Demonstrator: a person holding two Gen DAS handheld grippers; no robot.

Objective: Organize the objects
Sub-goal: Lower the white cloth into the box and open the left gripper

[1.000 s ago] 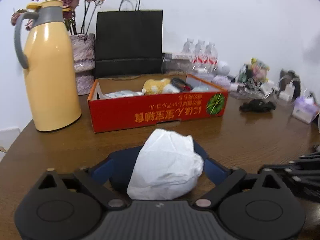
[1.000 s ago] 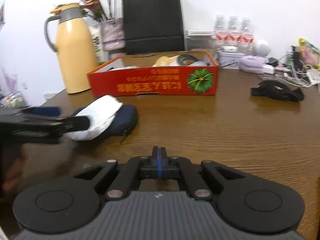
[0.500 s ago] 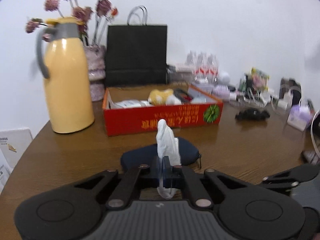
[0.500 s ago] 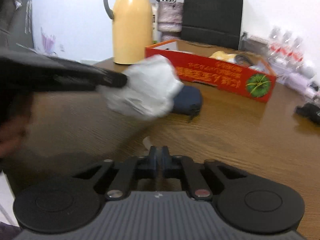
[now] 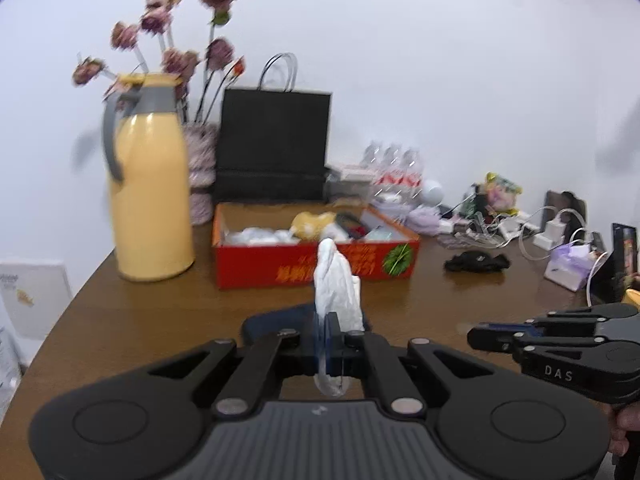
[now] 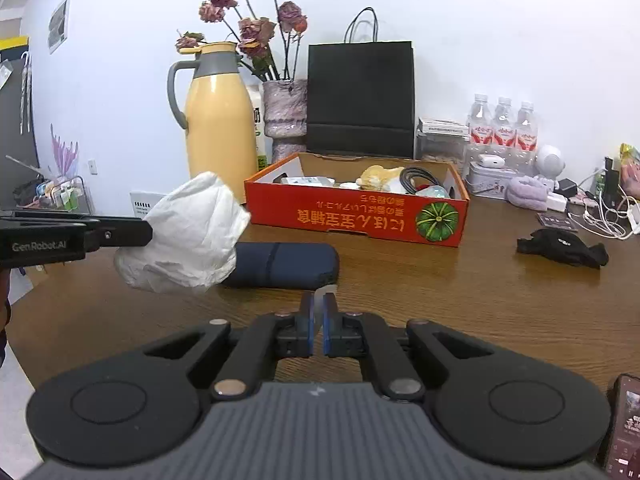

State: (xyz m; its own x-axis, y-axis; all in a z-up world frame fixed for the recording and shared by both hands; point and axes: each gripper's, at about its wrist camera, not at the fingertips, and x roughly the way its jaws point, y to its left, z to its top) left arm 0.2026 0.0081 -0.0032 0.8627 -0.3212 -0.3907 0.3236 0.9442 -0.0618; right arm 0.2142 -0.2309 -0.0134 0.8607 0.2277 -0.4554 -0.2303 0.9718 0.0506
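Left gripper is clamped on a crumpled white plastic bag — my own wrist view shows the bag squeezed thin between the blue pads at lower centre, its top rising in front of the red box. From the right wrist view, I see that same gripper reaching in from the left edge, the bag bulging beyond its tip and hanging clear of the table. Its jaws closed on the bag within the last second.

Right gripper sits at bottom centre with its pads drawn together; a small pale scrap shows at the tips, though I cannot tell whether it is gripped. In the left view the same tool enters from the lower right.

Behind the bag lies a dark blue pouch, flat on the wood and partly hidden by it. Further back, mid-frame, stands the red cardboard box, open-topped, holding a yellow soft toy, a black cable and pale packets. A yellow thermos jug, a vase of dried roses and a black paper bag line the wall behind. Right of the box: water bottles, a black cloth item and a tangle of chargers and cables — all well clear of my grippers.

Everything rests on a brown wooden table against a plain white wall.
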